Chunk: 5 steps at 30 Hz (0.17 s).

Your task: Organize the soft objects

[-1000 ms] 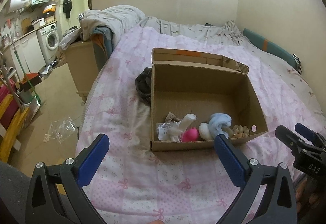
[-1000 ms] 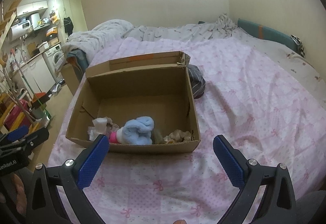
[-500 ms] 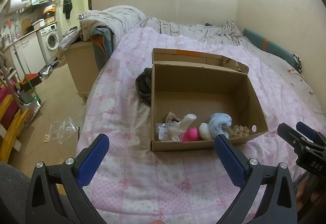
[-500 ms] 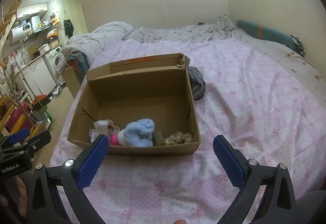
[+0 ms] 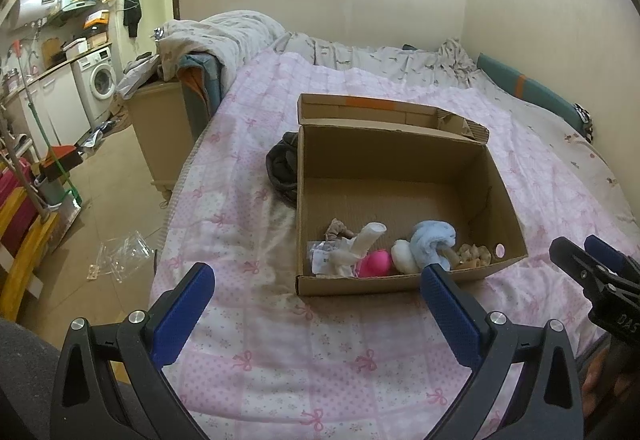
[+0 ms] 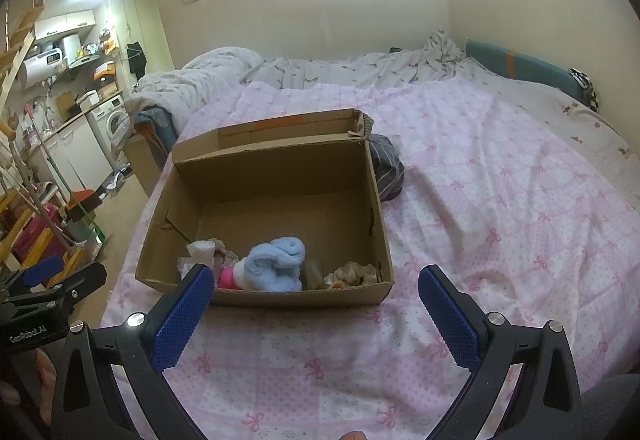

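An open cardboard box (image 5: 400, 159) (image 6: 276, 167) stands on the pink bed cover. Along its near wall lie soft things: a light blue fluffy roll (image 5: 434, 242) (image 6: 276, 264), a pink ball (image 5: 376, 262) (image 6: 227, 277), a white roll (image 5: 368, 240), a white pad (image 5: 404, 256), a beige scrunchie (image 5: 474, 254) (image 6: 350, 272). My left gripper (image 5: 316, 280) is open and empty, held back from the box's near left corner. My right gripper (image 6: 314, 282) is open and empty in front of the box's near wall.
A dark folded cloth (image 5: 282, 167) (image 6: 384, 167) lies on the bed against the box's far side. A crumpled grey duvet (image 5: 224, 35) is piled at the bed's head. The bed edge drops to the floor on the left, by a wooden cabinet (image 5: 164, 123).
Both grippers have drawn back and risen slightly from the box, staying open and empty. Nothing in the box has moved.
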{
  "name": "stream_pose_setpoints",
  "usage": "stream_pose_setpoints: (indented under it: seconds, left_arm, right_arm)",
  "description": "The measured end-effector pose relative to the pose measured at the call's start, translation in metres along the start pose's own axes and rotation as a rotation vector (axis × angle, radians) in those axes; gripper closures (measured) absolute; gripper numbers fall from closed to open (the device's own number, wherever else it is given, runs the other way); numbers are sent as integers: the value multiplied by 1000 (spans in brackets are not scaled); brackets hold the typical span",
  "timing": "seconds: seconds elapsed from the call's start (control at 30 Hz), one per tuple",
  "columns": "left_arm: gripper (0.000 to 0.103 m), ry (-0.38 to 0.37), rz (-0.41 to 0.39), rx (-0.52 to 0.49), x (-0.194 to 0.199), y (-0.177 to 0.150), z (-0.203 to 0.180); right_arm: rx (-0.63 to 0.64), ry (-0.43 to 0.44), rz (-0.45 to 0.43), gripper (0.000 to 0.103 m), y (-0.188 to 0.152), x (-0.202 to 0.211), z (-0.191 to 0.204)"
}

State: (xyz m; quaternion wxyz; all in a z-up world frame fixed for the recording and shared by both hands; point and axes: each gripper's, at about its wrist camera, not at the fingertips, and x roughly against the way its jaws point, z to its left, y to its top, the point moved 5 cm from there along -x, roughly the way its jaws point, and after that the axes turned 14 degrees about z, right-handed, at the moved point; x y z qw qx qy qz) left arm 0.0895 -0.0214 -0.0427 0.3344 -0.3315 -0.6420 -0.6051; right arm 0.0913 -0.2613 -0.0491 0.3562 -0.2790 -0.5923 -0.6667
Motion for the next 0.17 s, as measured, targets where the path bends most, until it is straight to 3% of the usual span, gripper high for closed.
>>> stream_pose_setpoints:
  seconds: [0.17]
  left_arm:
    - [0,1,5,-12,-2,-2,-1]
  right_arm:
    - [-1,0,0,0,0,1,0]
